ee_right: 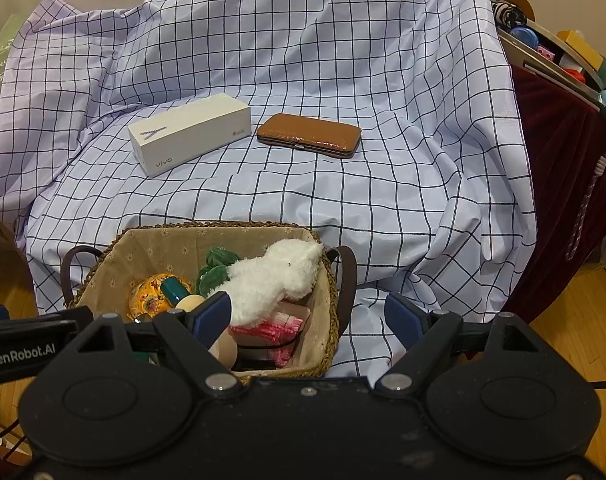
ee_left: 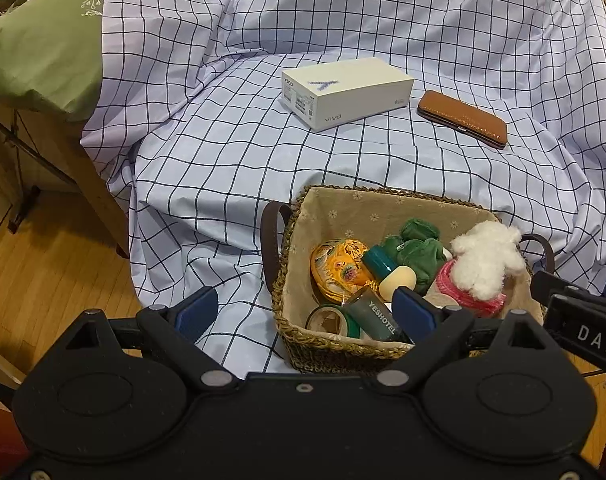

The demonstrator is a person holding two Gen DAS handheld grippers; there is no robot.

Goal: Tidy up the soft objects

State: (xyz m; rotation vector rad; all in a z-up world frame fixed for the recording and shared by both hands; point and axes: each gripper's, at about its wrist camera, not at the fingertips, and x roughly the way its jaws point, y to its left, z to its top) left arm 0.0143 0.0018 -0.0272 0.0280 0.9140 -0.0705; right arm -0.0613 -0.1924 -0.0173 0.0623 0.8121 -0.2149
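Woven seagrass basket (ee_left: 287, 320) with beige floral liner and two dark loop handles, one only, set on checked lilac cloth (ee_left: 223, 160) draped over furniture. One white plush toy (ee_left: 485, 258) lying inside, at the basket's right end against the liner wall, fleecy and soft, resting over one pink bundle (ee_left: 455, 286); beside it one green velvet item (ee_left: 417, 248), one yellow painted tin (ee_left: 337, 270), one teal-capped tube (ee_left: 377, 262). One white Vivo phone box (ee_left: 345, 92) and one brown leather case (ee_left: 463, 118) just beside each other on the cloth, well apart from the basket. Left wrist view only: one YESHOTEL tube (ee_left: 377, 314), one roll of green tape (ee_left: 331, 320), green pillow (ee_left: 35, 52). Right wrist view only: tray of small coloured items (ee_right: 551, 48) above dark red drape (ee_right: 559, 184). Left gripper (ee_left: 305, 310) with jaws spread wide, holding nothing, low over the basket's near left corner; right gripper (ee_right: 309, 316) likewise released and empty over its near right corner.
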